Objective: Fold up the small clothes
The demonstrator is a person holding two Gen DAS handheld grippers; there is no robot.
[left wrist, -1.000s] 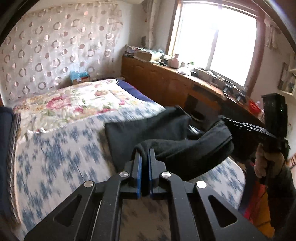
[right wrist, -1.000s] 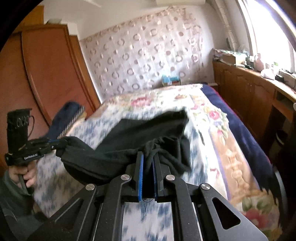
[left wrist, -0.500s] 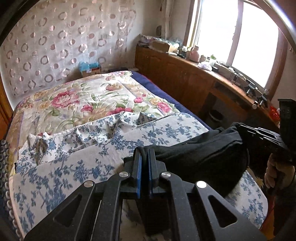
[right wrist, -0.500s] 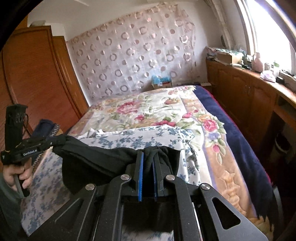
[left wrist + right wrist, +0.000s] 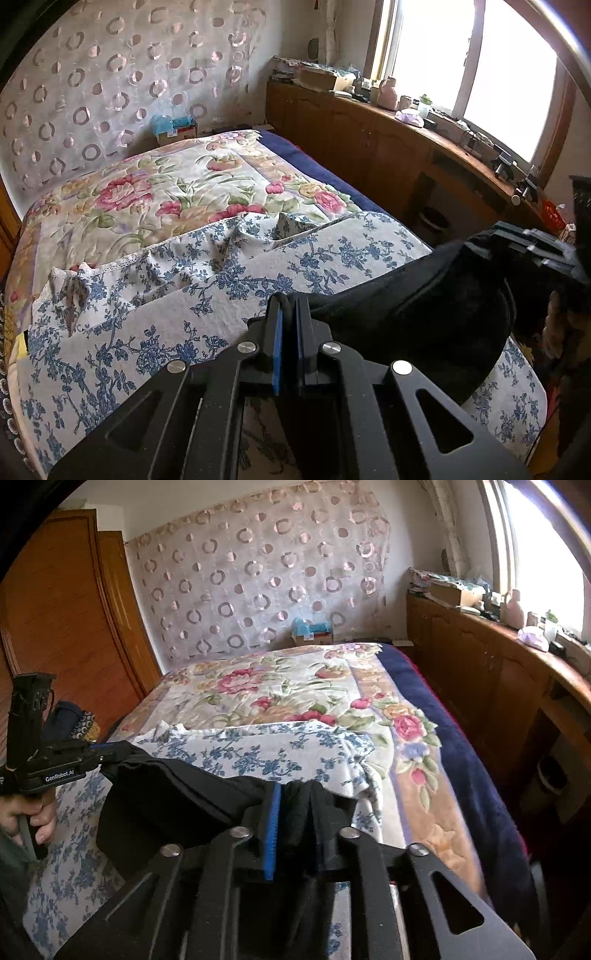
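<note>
Garment: one black garment (image 5: 424, 314), small and soft; hangs slack between the two tongs at the near edge of the bed (image 5: 461, 738), over the blue-flowered sheet (image 5: 155, 332).
Left tongs (image 5: 289, 328): pressed together on one corner of the black garment; blue pads almost meeting with cloth pinched between them. The right wrist view shows the same tongs at left, held by a hand (image 5: 31, 812), cloth running out from the tips.
Right tongs (image 5: 293, 823): jaws opening; a bunch of the black cloth lies in the gap against the blue pad, no firm pinch visible. In the left wrist view they sit at the far right edge of the garment.
Fold state: the cloth looks doubled over itself, lower part resting on the sheet. Judged: one fold made or nearly made, right corner being let go.
Left to do: judged, release the left corner, flatten, probably a further fold. Final shape cannot be told; most of the cloth is hidden under the tongs.
Other clothes: none clearly visible on the sheet.
</note>
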